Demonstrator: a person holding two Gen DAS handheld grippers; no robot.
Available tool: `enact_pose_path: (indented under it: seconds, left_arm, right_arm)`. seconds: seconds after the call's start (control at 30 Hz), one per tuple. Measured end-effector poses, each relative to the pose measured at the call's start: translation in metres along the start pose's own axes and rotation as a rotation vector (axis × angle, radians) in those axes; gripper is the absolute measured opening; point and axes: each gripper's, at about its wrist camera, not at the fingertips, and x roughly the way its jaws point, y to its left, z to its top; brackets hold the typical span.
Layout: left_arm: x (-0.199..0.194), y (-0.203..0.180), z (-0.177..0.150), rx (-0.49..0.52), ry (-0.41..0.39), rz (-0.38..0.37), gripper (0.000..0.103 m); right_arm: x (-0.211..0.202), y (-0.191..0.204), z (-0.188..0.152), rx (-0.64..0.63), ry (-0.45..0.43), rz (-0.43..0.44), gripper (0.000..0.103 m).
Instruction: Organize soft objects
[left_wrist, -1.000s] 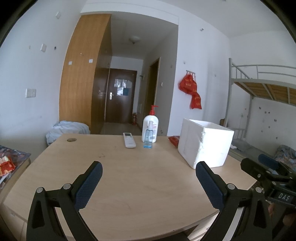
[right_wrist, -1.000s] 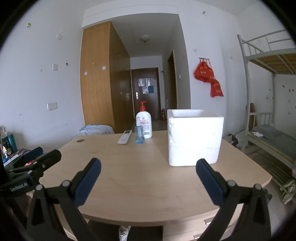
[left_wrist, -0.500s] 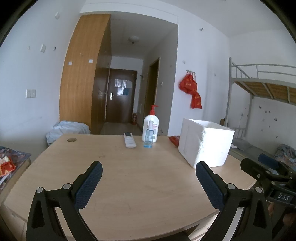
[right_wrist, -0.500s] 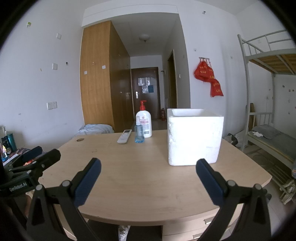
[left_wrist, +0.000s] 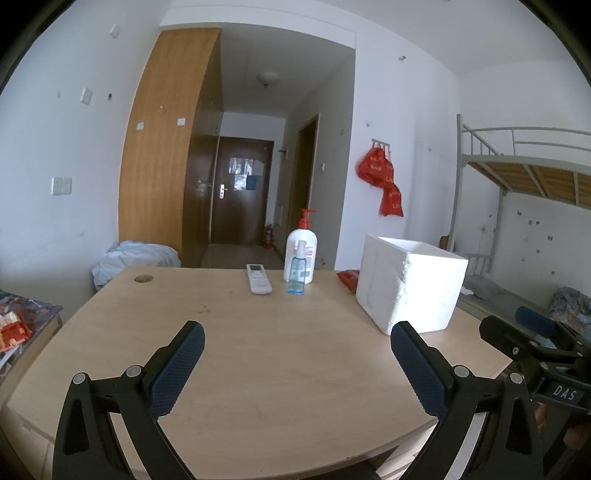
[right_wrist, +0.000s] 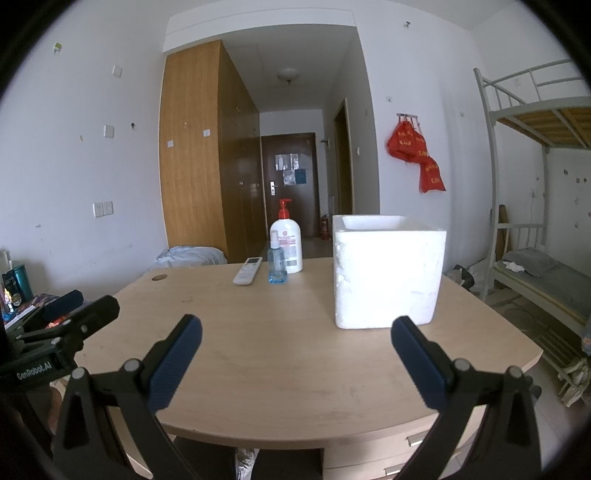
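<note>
A white foam box (left_wrist: 410, 286) (right_wrist: 388, 271) stands open-topped on the right part of the wooden table (left_wrist: 277, 350) (right_wrist: 280, 332). A small red packet (left_wrist: 348, 277) lies behind the box. My left gripper (left_wrist: 295, 369) hovers open over the table's near edge, nothing between its blue pads. My right gripper (right_wrist: 295, 365) is also open and empty, just in front of the box. Each gripper shows at the side of the other's view: the right one (left_wrist: 535, 339), the left one (right_wrist: 62, 317).
A white pump bottle (left_wrist: 301, 251) (right_wrist: 286, 240), a small blue bottle (left_wrist: 296, 275) (right_wrist: 277, 264) and a white remote (left_wrist: 258, 278) (right_wrist: 247, 271) sit at the table's far edge. A bundle of pale cloth (left_wrist: 136, 254) lies beyond. A bunk bed (right_wrist: 535, 258) stands right.
Both views have drifted slightly; the objects on the table have not moved and both grippers stay open.
</note>
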Motion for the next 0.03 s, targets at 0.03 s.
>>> enact_pose_path:
  seconds: [0.03]
  left_arm:
    - [0.0001,-0.0001,-0.0001,0.001,0.001,0.0,0.101]
  right_arm:
    - [-0.0004,0.0,-0.0001,-0.001,0.0,0.0,0.103]
